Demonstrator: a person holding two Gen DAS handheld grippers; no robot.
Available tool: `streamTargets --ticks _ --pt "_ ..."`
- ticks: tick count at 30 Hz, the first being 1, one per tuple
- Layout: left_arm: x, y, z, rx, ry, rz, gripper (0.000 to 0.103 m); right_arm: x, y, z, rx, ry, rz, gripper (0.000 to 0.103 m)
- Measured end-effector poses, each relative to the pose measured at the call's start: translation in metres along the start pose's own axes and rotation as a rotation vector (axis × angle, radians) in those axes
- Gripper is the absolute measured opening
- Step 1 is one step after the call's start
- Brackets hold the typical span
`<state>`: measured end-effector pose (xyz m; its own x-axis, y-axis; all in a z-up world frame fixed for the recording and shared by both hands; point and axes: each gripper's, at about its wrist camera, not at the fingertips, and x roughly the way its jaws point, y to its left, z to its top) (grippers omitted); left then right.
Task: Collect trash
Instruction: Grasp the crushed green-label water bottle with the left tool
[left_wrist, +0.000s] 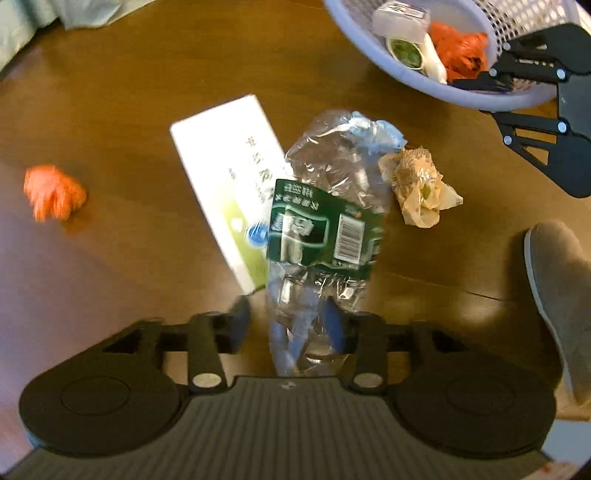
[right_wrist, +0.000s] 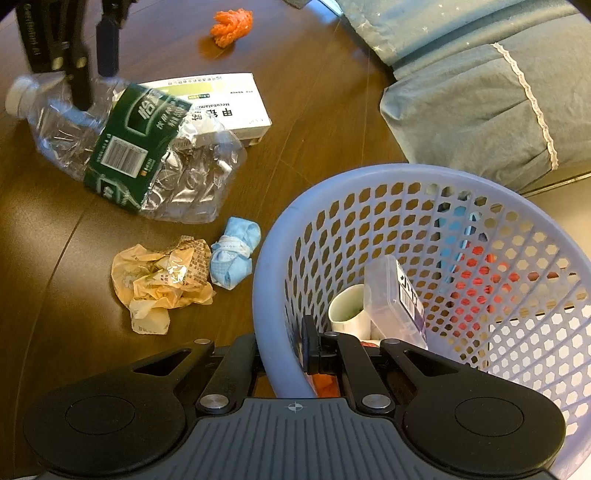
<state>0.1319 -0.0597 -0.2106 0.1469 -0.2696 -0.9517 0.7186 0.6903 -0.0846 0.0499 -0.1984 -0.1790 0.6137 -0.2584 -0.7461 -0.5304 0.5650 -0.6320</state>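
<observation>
A crushed clear bottle (left_wrist: 325, 221) with a green label lies on the brown table (left_wrist: 129, 92), partly over a white medicine box (left_wrist: 221, 158). My left gripper (left_wrist: 288, 317) stands open around the bottle's neck end; a gap shows beside the left finger. In the right wrist view that gripper (right_wrist: 94, 74) hangs over the bottle (right_wrist: 129, 140) near its white cap. My right gripper (right_wrist: 284, 347) is shut on the rim of the lilac mesh basket (right_wrist: 273, 258). Loose on the table are a blue mask wad (right_wrist: 232, 254), a yellow wrapper (right_wrist: 162, 284) and an orange wad (right_wrist: 232, 22).
The basket holds a clear plastic case (right_wrist: 395, 295), a white cup (right_wrist: 347, 306) and orange scraps. Blue-grey cushions (right_wrist: 461, 92) lie beyond the table's far edge. A grey slipper (left_wrist: 561, 295) shows below the table's edge at the right.
</observation>
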Motion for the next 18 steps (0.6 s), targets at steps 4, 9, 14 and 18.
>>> streamTargets --ticks 4,9,14,18 --pt "0.004 0.007 -0.013 -0.071 0.001 -0.034 0.065 0.001 0.0 0.002 -0.003 0.001 0.001 0.002" --pt "0.02 0.01 -0.018 -0.056 0.006 -0.059 0.067 0.003 -0.002 -0.001 -0.006 0.002 0.002 0.002" --pt "0.03 0.003 -0.02 -0.006 0.033 -0.105 0.051 0.002 -0.001 -0.002 -0.008 0.002 0.003 0.002" --pt "0.029 -0.001 -0.018 -0.001 0.043 -0.103 0.044 0.002 -0.001 -0.002 -0.007 0.003 0.005 0.002"
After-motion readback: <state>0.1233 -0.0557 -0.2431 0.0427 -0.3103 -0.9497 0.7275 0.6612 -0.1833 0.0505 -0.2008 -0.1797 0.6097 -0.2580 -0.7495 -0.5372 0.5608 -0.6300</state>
